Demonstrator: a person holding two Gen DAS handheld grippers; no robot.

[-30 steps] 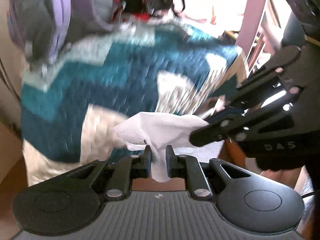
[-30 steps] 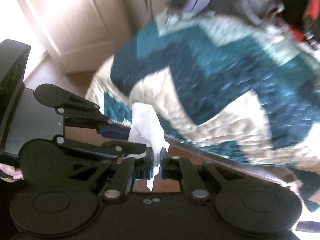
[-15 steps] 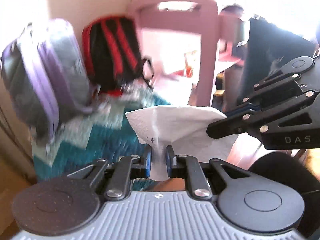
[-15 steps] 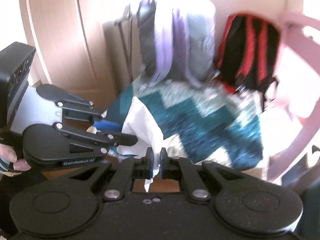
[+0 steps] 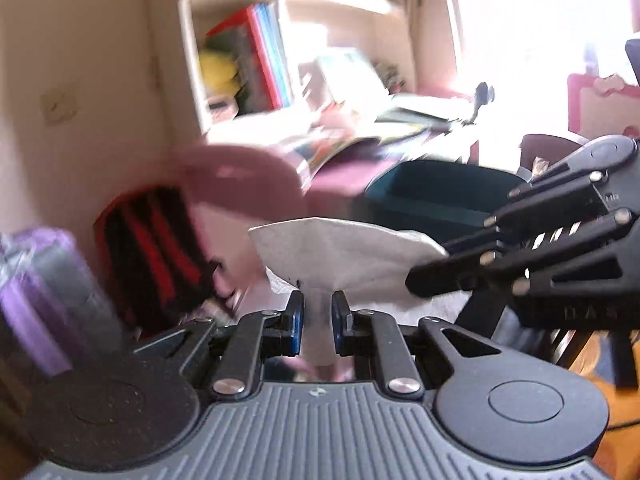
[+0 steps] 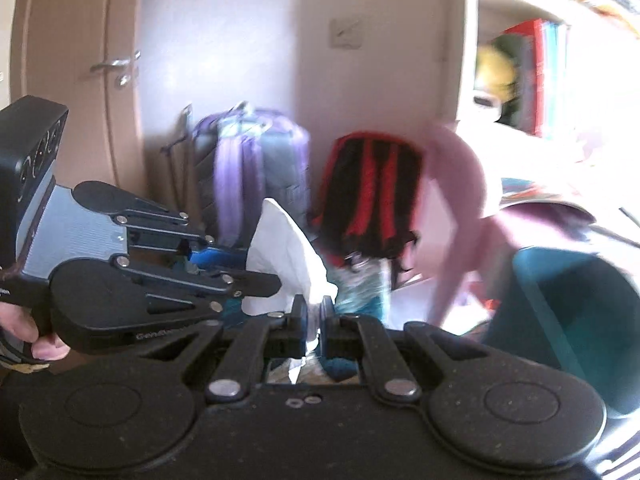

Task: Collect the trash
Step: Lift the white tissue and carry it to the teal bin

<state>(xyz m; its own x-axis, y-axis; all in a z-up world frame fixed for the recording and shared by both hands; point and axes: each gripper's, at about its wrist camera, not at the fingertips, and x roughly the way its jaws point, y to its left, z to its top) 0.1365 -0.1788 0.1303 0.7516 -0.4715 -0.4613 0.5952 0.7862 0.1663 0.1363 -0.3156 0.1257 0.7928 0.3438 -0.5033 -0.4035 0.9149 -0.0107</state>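
At the bottom middle of the left wrist view, the left gripper (image 5: 318, 318) pinches the lower part of a white tissue (image 5: 340, 254). The tissue fans out wide above its two fingers. The right gripper (image 5: 424, 276) reaches in from the right side of the frame, and its tips meet the right edge of the same tissue.

In the right wrist view, the right gripper (image 6: 314, 320) sits at the bottom middle with its fingers closed on a thin bit of the white tissue (image 6: 284, 260). The tissue stands up just left of the middle. The left gripper (image 6: 260, 276) comes in from the left side of the frame and touches the tissue too. A hand (image 6: 36, 336) holds that gripper at the left edge.

Farther back, a teal bin (image 6: 576, 320) fills the lower right of the right wrist view. A pink chair (image 6: 460, 200) curves beside it, blurred. Behind these, a red and black backpack (image 6: 372, 192) and a purple and grey backpack (image 6: 256, 164) lean by the wall. A door (image 6: 80, 72) with a silver handle stands at the upper left. A white bookshelf (image 5: 256, 64) with books fills the upper part of the left wrist view.
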